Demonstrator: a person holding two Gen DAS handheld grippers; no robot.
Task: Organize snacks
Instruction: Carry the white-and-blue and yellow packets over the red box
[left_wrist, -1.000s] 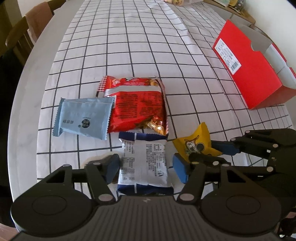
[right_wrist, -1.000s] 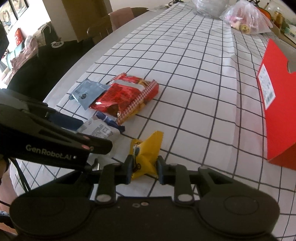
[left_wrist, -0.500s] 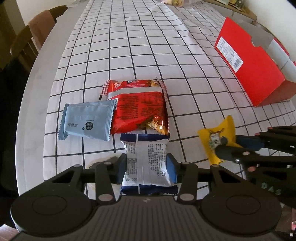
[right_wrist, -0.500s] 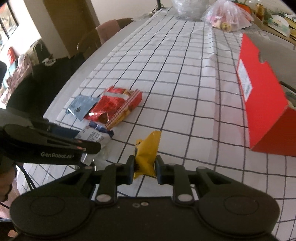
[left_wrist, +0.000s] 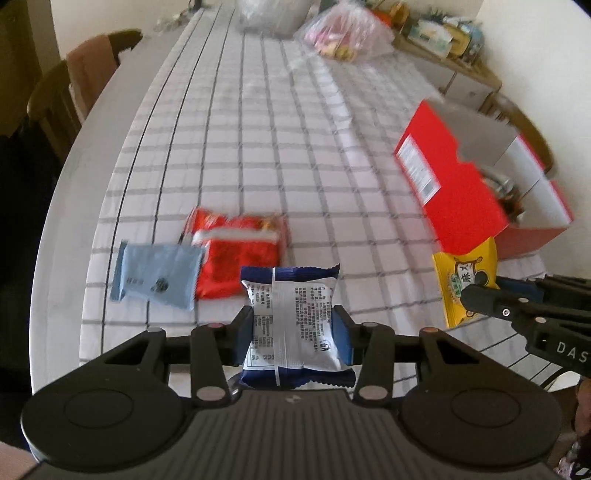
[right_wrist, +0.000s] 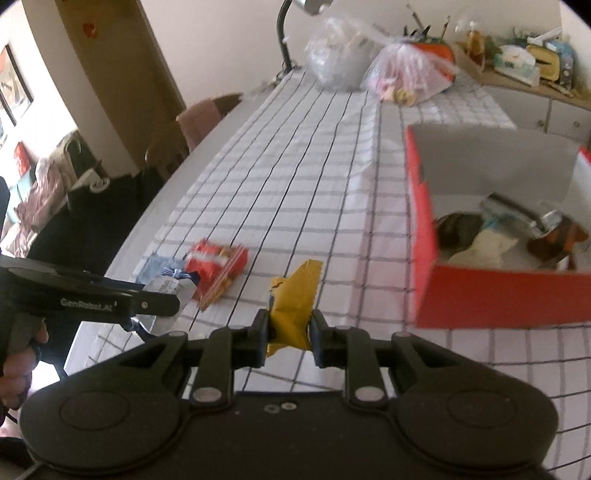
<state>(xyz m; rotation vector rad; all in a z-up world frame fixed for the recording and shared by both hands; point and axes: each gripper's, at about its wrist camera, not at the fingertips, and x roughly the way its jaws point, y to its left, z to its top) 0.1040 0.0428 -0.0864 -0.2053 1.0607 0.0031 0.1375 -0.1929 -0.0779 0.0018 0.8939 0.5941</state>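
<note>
Two snack packets are lifted off the counter (left_wrist: 229, 155) at once: a blue-and-white packet (left_wrist: 293, 325) pinched across its middle by the left gripper (left_wrist: 293, 332), and a yellow packet (right_wrist: 291, 306) clamped at its lower end by the right gripper (right_wrist: 289, 338). Both pairs of fingers are closed on their packets, the right pair very narrow, the left wider around the fuller packet.

To carry them well, each packet should probably travel level and clear over the near wall of the open red box (right_wrist: 498, 295), which sits to the right and already has wrappers inside. The right hand is nearer the box, so it should likely go first, releasing only once above the opening. The yellow packet sticks up past the fingertips and may flop.

A light-blue packet (left_wrist: 159, 275) and a red packet (left_wrist: 238, 264) lie overlapping on the checked cloth, well apart from both grippers.
</note>
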